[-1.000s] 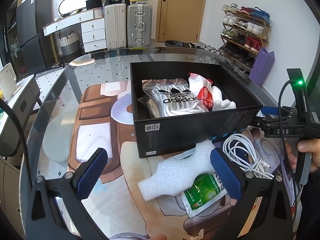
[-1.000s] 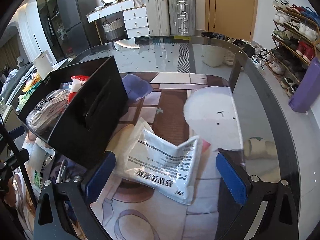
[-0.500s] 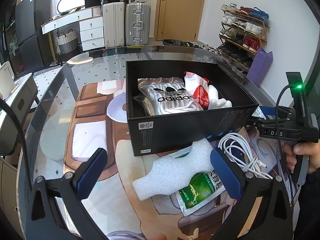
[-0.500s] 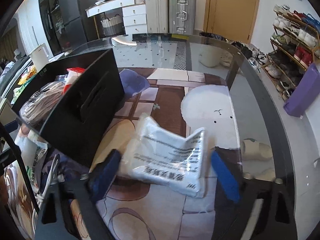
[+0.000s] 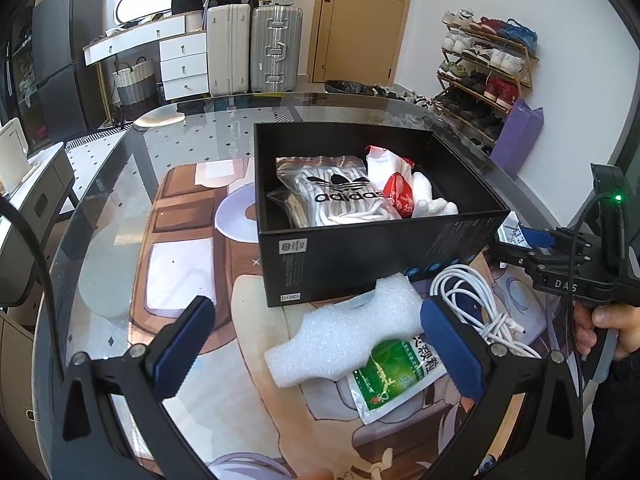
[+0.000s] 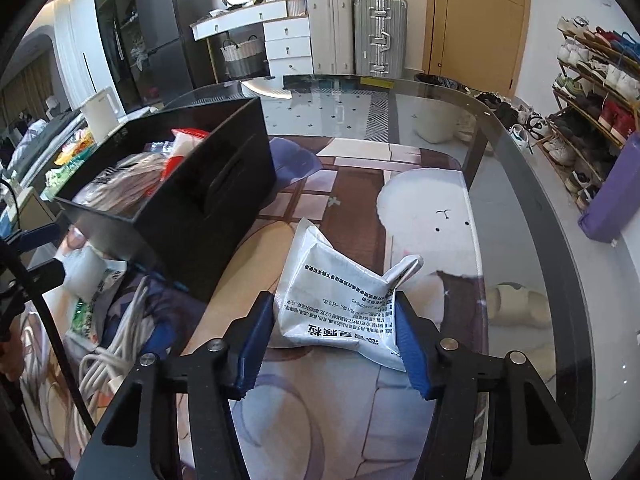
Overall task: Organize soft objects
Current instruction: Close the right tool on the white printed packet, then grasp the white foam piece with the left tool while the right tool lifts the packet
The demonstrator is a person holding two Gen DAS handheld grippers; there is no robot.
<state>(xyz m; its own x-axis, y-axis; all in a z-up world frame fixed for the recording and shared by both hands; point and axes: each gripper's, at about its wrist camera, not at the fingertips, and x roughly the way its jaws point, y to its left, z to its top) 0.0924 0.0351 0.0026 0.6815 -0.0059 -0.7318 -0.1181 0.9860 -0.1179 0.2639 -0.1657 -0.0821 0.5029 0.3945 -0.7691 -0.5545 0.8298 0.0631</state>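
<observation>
A black box (image 5: 372, 248) on the glass table holds an adidas bag (image 5: 340, 196), a red-and-white pouch (image 5: 396, 194) and a white soft item (image 5: 430, 200). In front of it lie a white foam piece (image 5: 348, 332), a green sachet (image 5: 396, 376) and a white cable (image 5: 476, 304). My left gripper (image 5: 316, 348) is open, its pads either side of the foam. My right gripper (image 6: 334, 340) has closed on a white printed packet (image 6: 340, 300), which is crumpled between the pads. The box also shows in the right wrist view (image 6: 192, 208).
A patterned mat (image 5: 180, 264) lies under the glass table top (image 6: 500, 152). The right gripper body and hand (image 5: 592, 280) sit at the box's right. Suitcases (image 5: 276, 48), a shoe rack (image 5: 484, 76) and a purple bag (image 5: 516, 140) stand around the room.
My right gripper moved onto the white packet and its jaws closed from wide open, crumpling the packet. My left gripper shifted slightly and stays open.
</observation>
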